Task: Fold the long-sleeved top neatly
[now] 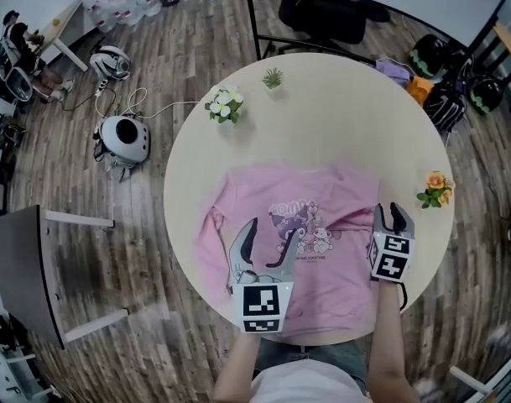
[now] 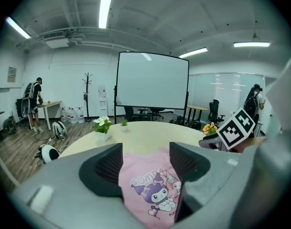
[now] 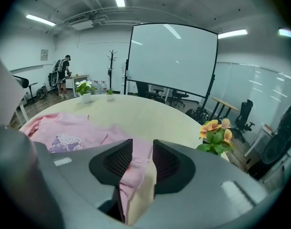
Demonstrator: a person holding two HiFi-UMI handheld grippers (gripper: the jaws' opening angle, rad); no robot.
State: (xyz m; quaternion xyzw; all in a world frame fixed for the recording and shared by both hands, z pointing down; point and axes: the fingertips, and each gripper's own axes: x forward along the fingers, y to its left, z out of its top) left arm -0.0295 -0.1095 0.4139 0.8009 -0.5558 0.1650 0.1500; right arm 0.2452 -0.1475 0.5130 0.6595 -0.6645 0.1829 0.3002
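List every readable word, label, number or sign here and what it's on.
"COMP": arched lettering on the pink top. The letters after it can't be made out.
Small line under the cartoon print: too small to read.
Square markers on the left cube and the right cube: black-and-white patterns, no letters.
Wall notice and water bottle labels: too small to read.
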